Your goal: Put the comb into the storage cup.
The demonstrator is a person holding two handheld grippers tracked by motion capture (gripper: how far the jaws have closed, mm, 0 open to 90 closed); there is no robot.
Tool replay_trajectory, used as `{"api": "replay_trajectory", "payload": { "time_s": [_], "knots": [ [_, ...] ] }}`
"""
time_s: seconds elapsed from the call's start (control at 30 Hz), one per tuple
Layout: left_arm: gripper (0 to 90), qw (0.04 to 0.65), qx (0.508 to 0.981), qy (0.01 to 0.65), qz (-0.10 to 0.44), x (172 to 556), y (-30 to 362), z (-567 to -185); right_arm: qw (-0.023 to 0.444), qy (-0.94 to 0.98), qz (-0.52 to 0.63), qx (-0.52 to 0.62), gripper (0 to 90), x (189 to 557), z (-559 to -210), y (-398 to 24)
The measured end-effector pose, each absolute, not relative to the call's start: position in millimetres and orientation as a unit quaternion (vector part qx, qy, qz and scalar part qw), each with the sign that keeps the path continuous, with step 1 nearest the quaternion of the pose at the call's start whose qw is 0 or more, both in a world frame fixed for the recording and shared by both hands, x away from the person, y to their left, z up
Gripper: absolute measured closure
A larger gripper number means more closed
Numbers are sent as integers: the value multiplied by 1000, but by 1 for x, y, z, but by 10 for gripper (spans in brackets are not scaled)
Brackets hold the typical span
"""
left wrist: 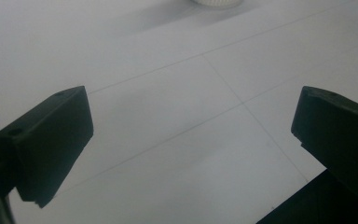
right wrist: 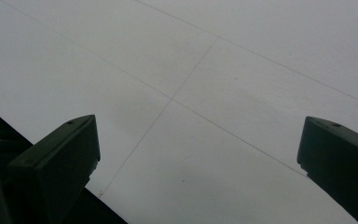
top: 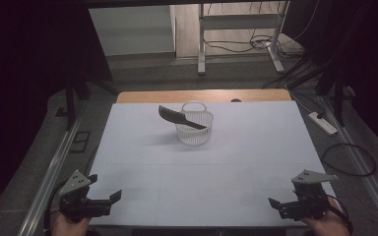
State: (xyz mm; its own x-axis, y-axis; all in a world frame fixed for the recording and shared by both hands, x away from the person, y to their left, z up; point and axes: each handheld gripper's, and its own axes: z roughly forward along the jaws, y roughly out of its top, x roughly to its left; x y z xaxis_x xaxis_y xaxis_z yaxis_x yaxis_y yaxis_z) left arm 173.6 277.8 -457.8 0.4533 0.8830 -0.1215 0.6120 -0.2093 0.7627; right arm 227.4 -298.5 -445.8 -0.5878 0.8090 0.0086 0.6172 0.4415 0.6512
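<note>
Your left gripper [top: 109, 200] is sitting at the near left, its jaws pointing right toward the middle and standing wide apart with nothing between them. Your right gripper [top: 276, 205] is sitting at the near right, jaws pointing left and likewise spread wide and empty. Your hands are gripping both from below at the near edge, well apart from each other.

Dim light overall; the white table [top: 226, 167] is the brightest surface, while the surroundings at left and right fall into near black. The basket [top: 195, 129] casts a soft shadow to its left. Both gripper views are greyish, with the near jaws dark and slightly blurred.
</note>
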Motion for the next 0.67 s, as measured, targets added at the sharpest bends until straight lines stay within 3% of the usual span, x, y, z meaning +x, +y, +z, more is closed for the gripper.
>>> {"api": "replay_trajectory", "payload": {
  "time_s": [0.67],
  "knots": [
    [0,343,772,507,173,169,274,-461,154,837,308,425,0,228,-446,-297]
  ]
}}
